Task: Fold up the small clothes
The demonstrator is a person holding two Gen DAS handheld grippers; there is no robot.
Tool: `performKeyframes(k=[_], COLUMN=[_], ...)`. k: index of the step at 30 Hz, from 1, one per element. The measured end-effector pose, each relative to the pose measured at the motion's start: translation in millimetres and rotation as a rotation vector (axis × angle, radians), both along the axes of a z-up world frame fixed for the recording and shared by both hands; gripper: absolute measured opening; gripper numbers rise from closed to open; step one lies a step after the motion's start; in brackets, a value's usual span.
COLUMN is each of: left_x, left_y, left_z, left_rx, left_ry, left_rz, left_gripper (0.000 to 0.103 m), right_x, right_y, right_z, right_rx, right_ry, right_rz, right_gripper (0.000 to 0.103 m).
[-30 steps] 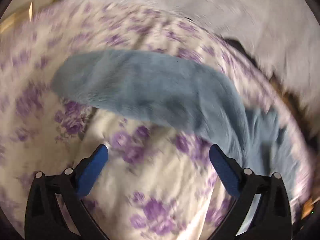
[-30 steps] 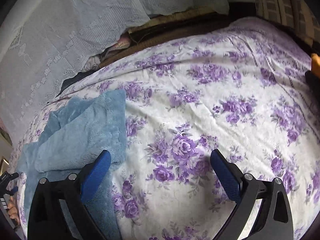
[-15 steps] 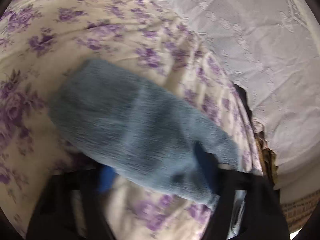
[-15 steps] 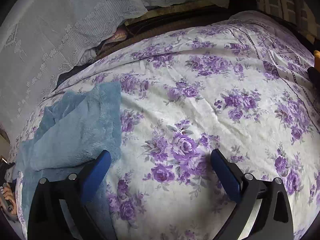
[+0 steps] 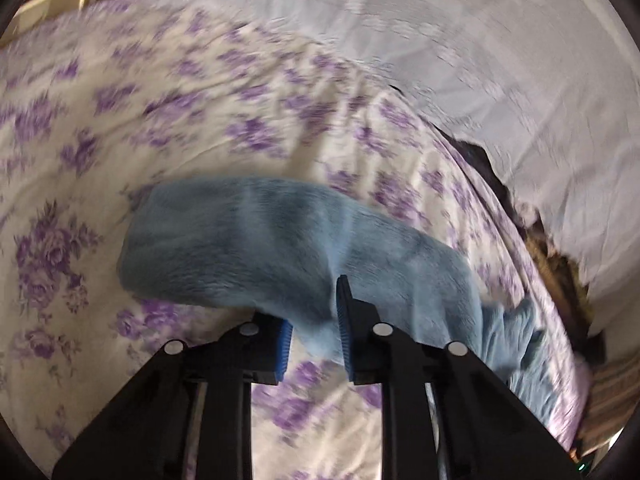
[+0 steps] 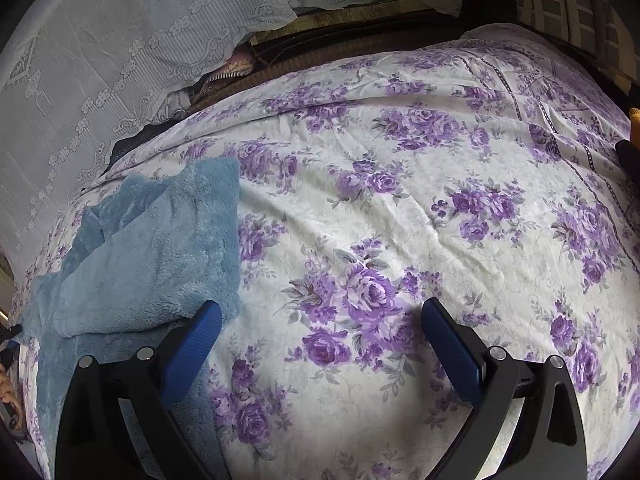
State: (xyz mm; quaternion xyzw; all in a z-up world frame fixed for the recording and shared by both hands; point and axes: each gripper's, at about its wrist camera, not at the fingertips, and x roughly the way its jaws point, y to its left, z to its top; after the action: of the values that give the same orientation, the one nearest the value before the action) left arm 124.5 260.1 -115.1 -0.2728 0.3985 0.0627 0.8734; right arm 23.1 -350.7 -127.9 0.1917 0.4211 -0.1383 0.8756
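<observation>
While my left gripper (image 5: 313, 334) pinches a bunched fold of the blue fleece garment (image 5: 280, 256) between its nearly closed blue pads, the piece is only partly folded, as I judge it. From my left wrist view the fleece hangs as a thick, doubled roll above the purple floral bedspread (image 5: 80, 160), with its far end trailing down to the right onto the cover near the white lace cloth (image 5: 500, 60). That view is blurred, so I cannot tell exactly which edge I have caught.

My right gripper (image 6: 320, 344) is spread wide and holds nothing; its left pad sits just beside the near right corner of the garment (image 6: 160, 256), which lies at the left of the bed with one layer turned over another and looser, uneven layers showing at its far left side.

One fold looks made. What remains, I think, is to lay down the lifted part, square the ragged edges, and flatten the stack.
</observation>
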Motion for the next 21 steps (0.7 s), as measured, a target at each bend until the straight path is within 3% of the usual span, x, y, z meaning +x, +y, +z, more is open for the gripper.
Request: performKeyframes(k=[9, 21], left_x=[1, -7], left_y=[-56, -123], left_z=[35, 75], left_rx=[0.120, 0.217], left_ry=[-0.011, -0.065], left_rz=[-0.118, -0.228], left_gripper=[0.015, 0.011], right_x=[3, 5], right_y=[1, 3], right_z=[-2, -2], right_rx=[-0.012, -0.032], right_ry=[0.013, 0.030], right_rz=[0.004, 0.009], right_gripper=[0.100, 0.100])
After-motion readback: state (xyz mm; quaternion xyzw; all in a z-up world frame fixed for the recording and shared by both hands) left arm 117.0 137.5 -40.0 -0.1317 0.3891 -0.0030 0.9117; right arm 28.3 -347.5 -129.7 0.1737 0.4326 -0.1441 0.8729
